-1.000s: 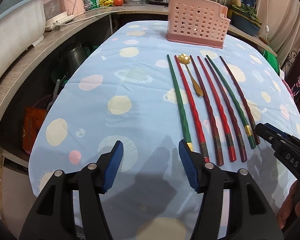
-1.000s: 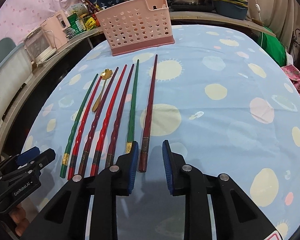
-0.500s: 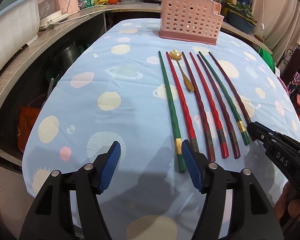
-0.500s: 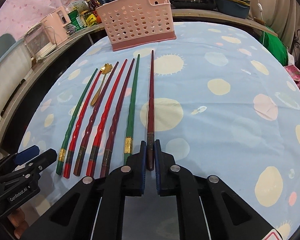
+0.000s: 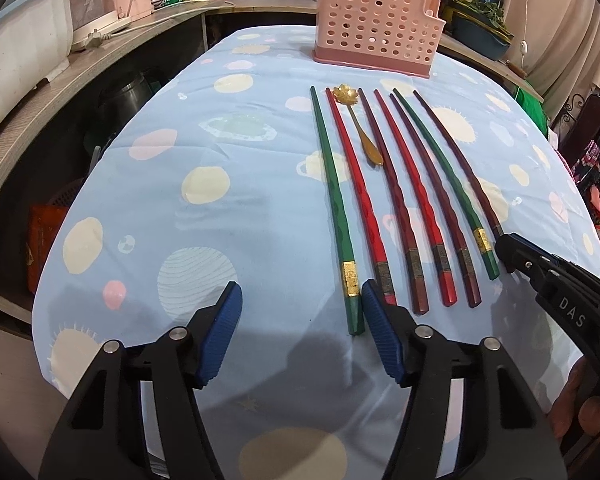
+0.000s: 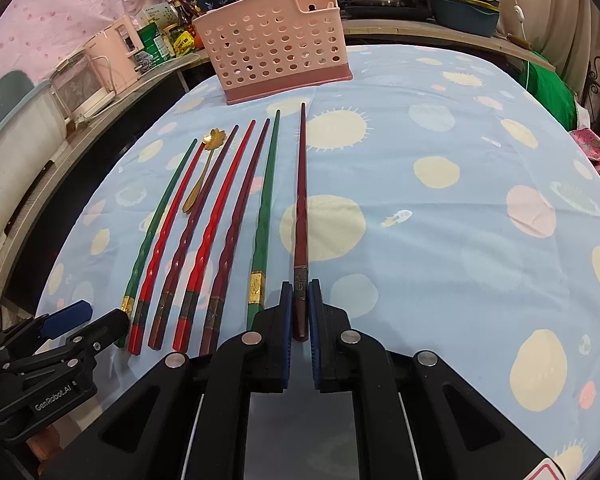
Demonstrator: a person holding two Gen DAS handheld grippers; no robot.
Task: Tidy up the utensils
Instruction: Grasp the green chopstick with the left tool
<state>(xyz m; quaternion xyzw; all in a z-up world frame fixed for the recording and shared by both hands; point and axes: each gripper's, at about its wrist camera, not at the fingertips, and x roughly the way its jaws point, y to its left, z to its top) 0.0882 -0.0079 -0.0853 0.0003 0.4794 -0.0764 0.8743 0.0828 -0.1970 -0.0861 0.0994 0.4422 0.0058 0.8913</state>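
Here the right gripper (image 6: 300, 312) clamps the dark red chopstick's (image 6: 300, 208) near end

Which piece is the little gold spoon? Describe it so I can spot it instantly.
Start at the pink perforated basket at the table's far end. Just before it lies a row of chopsticks; the gold spoon sits among them, far shorter, with a flower-shaped bowl.

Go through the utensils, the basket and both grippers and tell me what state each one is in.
Right gripper: shut on dark red chopstick.
Left gripper: jaws closing, nothing between.
Other six chopsticks: flat, side by side.
Gold spoon: flat.
Pink basket: upright.
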